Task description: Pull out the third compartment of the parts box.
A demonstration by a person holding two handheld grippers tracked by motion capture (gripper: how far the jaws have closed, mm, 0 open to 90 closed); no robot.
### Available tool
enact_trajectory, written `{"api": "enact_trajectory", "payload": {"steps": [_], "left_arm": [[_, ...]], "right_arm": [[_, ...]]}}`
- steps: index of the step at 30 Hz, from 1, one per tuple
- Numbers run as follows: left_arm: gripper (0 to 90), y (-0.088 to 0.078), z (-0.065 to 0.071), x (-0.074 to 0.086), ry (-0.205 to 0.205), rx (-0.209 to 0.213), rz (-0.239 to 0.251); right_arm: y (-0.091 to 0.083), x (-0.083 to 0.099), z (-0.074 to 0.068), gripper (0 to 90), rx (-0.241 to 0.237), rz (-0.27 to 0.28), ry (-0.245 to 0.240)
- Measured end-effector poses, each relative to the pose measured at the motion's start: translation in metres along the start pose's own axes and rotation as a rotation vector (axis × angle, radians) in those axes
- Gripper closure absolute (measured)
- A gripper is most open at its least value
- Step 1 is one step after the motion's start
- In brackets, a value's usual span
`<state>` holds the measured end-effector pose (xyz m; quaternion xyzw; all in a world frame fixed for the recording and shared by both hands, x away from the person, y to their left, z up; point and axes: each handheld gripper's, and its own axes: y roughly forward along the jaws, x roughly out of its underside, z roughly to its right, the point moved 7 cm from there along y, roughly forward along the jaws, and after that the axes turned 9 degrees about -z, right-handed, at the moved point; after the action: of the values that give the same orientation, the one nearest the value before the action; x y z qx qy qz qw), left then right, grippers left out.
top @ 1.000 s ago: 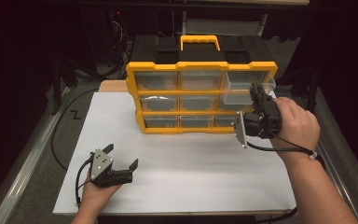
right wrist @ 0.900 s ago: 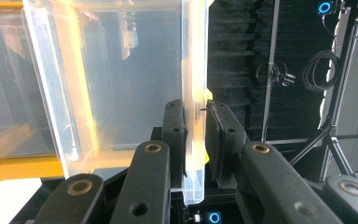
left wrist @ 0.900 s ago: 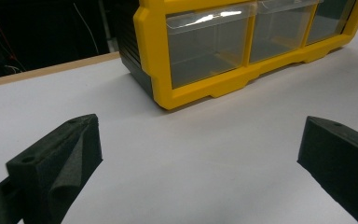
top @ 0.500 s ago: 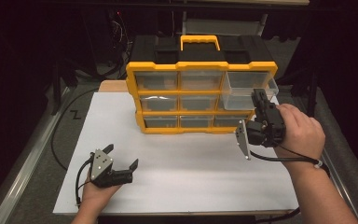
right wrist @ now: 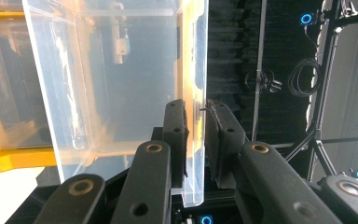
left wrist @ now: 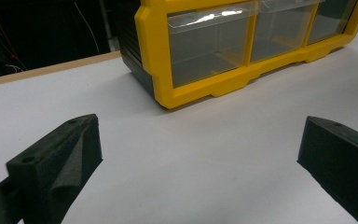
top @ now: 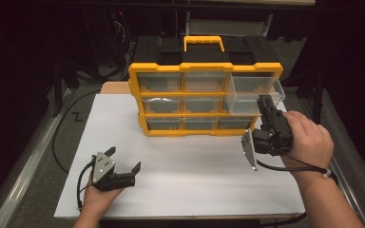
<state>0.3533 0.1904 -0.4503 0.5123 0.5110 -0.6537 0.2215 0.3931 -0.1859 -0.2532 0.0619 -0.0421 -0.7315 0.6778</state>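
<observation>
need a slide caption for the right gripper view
Right gripper pinching the front wall of a clear drawer pulled out of the yellow organizer.

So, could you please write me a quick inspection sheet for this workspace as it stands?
Surface: white table top, bare in front of the organiser.
Job's things: yellow-and-black drawer organiser stands upright at the back; its clear top-right drawer is pulled partway out, the other drawers are in.
Clutter: nothing seen.
Grippers: right hand-held gripper is shut on the drawer's front wall; left hand-held gripper rests on the table, jaws wide open, with nothing between them.
Cables: a black cable curves along the table's left side; each gripper trails its own.
Surroundings: dark room; stands and a coiled cable in the right gripper view.
</observation>
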Motion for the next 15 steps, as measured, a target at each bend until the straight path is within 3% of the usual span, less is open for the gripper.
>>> {"api": "enact_trajectory", "payload": {"steps": [15], "left_arm": [[0.5, 0.0001, 0.0001, 0.0001, 0.001, 0.0, -0.001]], "right_arm": [[-0.0034, -0.0016, -0.004, 80.5, 0.005, 0.007, 0.002]]}}
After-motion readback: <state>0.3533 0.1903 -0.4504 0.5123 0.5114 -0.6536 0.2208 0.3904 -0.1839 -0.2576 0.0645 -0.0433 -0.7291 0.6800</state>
